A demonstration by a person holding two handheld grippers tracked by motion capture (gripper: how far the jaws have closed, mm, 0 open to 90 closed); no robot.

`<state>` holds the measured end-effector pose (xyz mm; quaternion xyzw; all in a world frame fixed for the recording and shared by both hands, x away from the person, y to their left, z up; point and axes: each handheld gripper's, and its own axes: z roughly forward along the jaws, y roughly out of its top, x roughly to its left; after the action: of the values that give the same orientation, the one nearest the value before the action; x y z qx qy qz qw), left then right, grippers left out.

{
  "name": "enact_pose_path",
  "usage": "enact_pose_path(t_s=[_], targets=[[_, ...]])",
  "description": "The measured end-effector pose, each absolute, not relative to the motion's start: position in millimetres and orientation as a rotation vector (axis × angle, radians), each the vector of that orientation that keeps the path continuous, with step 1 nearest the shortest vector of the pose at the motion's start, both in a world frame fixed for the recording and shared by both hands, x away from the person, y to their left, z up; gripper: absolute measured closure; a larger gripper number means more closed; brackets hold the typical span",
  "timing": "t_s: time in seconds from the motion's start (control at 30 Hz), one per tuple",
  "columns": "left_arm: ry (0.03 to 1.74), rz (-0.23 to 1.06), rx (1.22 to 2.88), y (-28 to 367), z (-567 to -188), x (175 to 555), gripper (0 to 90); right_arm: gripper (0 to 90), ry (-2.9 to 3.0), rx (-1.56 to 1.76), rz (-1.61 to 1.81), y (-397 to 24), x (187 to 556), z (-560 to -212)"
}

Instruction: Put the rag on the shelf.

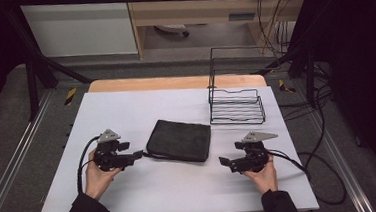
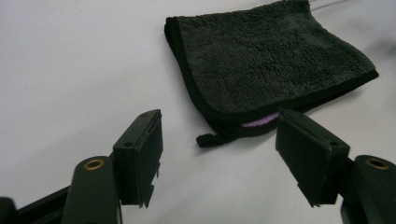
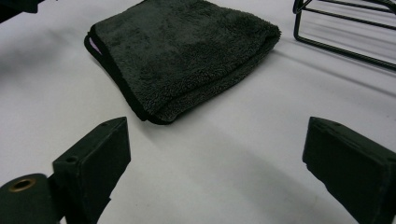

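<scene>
Jaws apart, folded towel (image 1: pixel 179 140) lying between grippers.

wire rack (image 3: pixel 345 32) cut off by frame edge, towel (image 2: pixel 271 60) corner cropped

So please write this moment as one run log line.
towel: folded, on table | left hand-held gripper: open, near towel | right hand-held gripper: open
</scene>
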<state>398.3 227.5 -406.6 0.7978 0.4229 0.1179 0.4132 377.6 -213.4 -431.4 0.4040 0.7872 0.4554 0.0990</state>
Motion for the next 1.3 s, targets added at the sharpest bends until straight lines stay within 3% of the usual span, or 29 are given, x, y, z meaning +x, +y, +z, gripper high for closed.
enact_pose_path(t_s=[0.5,0.67,0.77,1.3], targets=[[1.125,0.247,2.046,194,-429,434,43.9,24.9,2.322,1.240,1.347,-175,388,-432],[1.112,0.213,2.082,189,-436,435,47.9,27.5,2.331,1.251,1.324,-159,393,-437],[1.114,0.212,2.094,187,-438,434,49.8,34.3,2.338,1.277,1.277,-147,398,-443],[1.173,0.135,2.065,184,-443,429,64.5,53.7,2.343,1.372,1.249,-140,396,-455]])
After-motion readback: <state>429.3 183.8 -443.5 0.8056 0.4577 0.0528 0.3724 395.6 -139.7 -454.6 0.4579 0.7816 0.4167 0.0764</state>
